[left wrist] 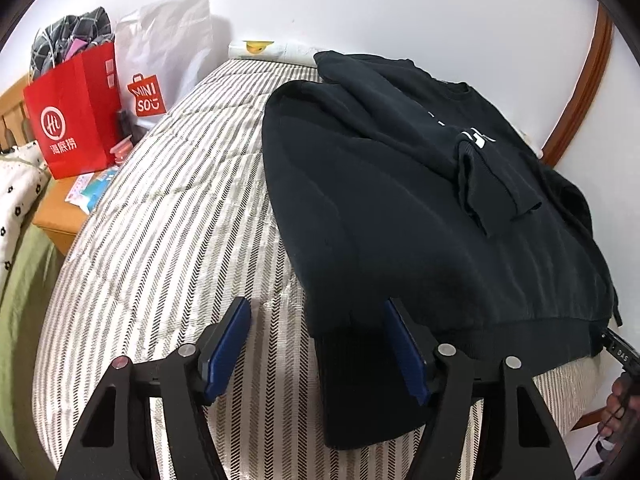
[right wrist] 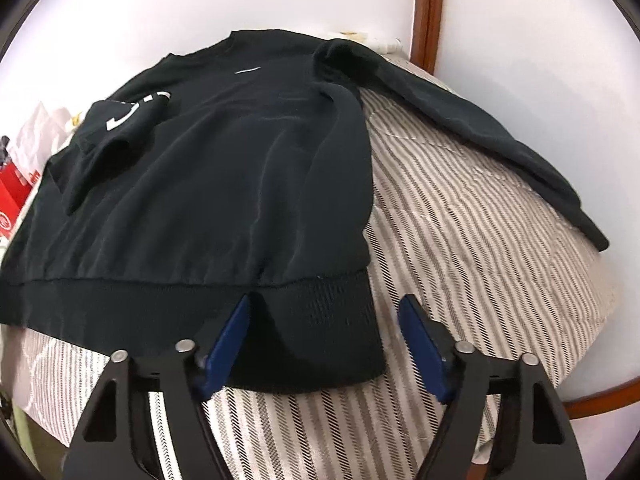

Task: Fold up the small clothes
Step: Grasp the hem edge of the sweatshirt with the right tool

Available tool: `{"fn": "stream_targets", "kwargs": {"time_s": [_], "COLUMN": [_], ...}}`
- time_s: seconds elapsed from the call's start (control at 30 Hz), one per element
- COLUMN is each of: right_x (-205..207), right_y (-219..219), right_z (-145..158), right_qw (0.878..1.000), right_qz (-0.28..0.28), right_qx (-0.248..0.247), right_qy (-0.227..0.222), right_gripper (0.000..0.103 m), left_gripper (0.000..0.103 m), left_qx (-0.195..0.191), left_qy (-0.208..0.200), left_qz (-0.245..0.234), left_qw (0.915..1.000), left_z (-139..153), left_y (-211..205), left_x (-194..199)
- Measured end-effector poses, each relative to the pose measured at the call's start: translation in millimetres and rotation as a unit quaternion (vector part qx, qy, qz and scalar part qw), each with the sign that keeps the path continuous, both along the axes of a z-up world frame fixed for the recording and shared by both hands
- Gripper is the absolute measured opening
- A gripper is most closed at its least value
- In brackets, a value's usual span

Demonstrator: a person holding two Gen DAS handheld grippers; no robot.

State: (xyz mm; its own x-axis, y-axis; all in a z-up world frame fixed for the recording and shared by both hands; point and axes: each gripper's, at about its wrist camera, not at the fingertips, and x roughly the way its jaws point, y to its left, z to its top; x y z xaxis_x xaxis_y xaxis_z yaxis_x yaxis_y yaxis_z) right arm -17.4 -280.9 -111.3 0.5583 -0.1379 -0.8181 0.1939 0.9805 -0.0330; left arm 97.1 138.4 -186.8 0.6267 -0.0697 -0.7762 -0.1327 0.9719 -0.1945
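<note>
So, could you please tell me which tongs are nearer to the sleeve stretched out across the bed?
Right. The right tongs straddle the sweatshirt's hem corner on the side of the outstretched sleeve; the left tongs sit at the opposite hem corner.

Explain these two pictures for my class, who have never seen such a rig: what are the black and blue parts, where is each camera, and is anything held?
A person holds a two-fingered gripper in each hand; a camera on each looks along its blue-padded fingers. The left gripper and the right gripper are both open, each at a bottom corner of a black sweatshirt on the striped bed cover. One sleeve is folded across the body; the other sleeve lies stretched out. Nothing is gripped.
</note>
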Motion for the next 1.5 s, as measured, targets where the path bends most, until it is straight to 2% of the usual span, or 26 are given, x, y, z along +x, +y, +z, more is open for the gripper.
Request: {"fn": "stream_targets", "kwargs": {"time_s": [0.03, 0.13, 0.17, 0.27, 0.3, 0.33, 0.4, 0.63, 0.83, 1.07, 1.17, 1.2, 1.23, 1.27, 1.3, 1.33, 1.37, 1.43, 1.5], "right_x": [1.2, 4.7, 6.2, 5.5, 4.5, 2.6, -0.2, -15.8, -32.0, -57.3, -51.8, -48.8, -46.3, -46.8, -46.2, -45.0, -43.5, -32.0, -15.3], "right_y": [0.3, 1.4, 1.1, 0.2, -0.6, -0.3, 0.4, -3.6, -2.9, -0.7, 6.4, 9.2, 10.1, 11.4, 13.3, 18.1, 23.0, 39.8, 61.3], "right_z": [-0.2, -0.3, -0.1, 1.6, 3.1, 5.0, 7.5, 16.2, 24.4, 32.8, 32.4, 33.5, 35.9, 39.7, 45.6, 55.7, 62.9, 77.3, 84.4], "right_qw": [1.0, 1.0, 1.0, 0.999, 0.999, 0.999, 0.998, 0.998, 0.998, 0.998, 0.998, 0.998, 0.997, 0.996, 0.995, 0.993, 0.992, 0.992, 0.991], "right_qz": [0.006, 0.011, 0.013, 0.03, 0.032, 0.038, 0.041, 0.04, 0.041, 0.059, 0.058, 0.056, 0.05, 0.045, 0.041, 0.034, 0.031, 0.048, 0.081], "right_qx": [0.008, 0.011, 0.013, 0.028, 0.027, 0.027, 0.023, 0.034, 0.016, 0.005, -0.025, -0.042, -0.056, -0.071, -0.088, -0.111, -0.117, -0.095, -0.069], "right_qy": [-0.002, -0.007, -0.009, -0.022, -0.026, -0.029, -0.034, -0.043, -0.036, -0.024, -0.011, -0.006, -0.003, -0.006, -0.015, -0.034, -0.045, -0.066, -0.075], "right_gripper": [0.06, 0.057, 0.056, 0.036, 0.021, 0.02, 0.015, 0.012, 0.012, 0.012, 0.013, 0.019, 0.032, 0.039, 0.048, 0.054, 0.057, 0.064, 0.064], "left_gripper": [0.061, 0.051, 0.044, 0.024, 0.02, 0.014, 0.013, 0.011, 0.011, 0.012, 0.016, 0.016, 0.017, 0.018, 0.021, 0.029, 0.038, 0.045, 0.046], "left_qx": [0.0, -0.002, -0.001, -0.001, 0.003, 0.01, 0.004, -0.007, -0.016, -0.019, -0.018, -0.019, -0.023, -0.025, -0.024, -0.013, 0.002, 0.013, 0.005], "left_qy": [-0.002, -0.004, -0.007, -0.008, -0.006, -0.005, -0.006, -0.015, -0.01, 0.002, 0.007, 0.012, 0.014, 0.012, 0.009, 0.004, -0.002, -0.011, -0.017], "left_qz": [0.0, 0.001, 0.006, 0.011, 0.011, 0.015, 0.015, 0.003, -0.004, -0.018, -0.019, -0.016, -0.015, -0.014, -0.01, -0.001, 0.008, 0.015, 0.018], "left_qw": [1.0, 1.0, 1.0, 0.9999, 0.9999, 0.9998, 0.9999, 0.9998, 0.9998, 0.9997, 0.9996, 0.9996, 0.9995, 0.9995, 0.9996, 0.9999, 1.0, 0.9997, 0.9997], "left_z": [-0.2, -0.5, -1.1, -2.0, -1.4, -0.2, 1.4, 9.9, 11.9, 8.4, 6.4, 6.7, 8.2, 9.3, 12.0, 15.6, 20.0, 27.0, 34.2], "left_y": [-0.3, -4.6, -5.5, -9.2, -11.0, -12.3, -11.3, -10.7, -14.6, -16.2, -14.7, -13.1, -11.5, -11.3, -11.0, -9.8, -8.5, -4.4, 0.3], "left_x": [0.7, 2.9, 3.4, 5.8, 6.1, 5.9, 3.9, -20.0, -46.6, -79.1, -78.4, -76.7, -75.2, -75.9, -76.3, -74.8, -71.8, -63.9, -56.0]}}
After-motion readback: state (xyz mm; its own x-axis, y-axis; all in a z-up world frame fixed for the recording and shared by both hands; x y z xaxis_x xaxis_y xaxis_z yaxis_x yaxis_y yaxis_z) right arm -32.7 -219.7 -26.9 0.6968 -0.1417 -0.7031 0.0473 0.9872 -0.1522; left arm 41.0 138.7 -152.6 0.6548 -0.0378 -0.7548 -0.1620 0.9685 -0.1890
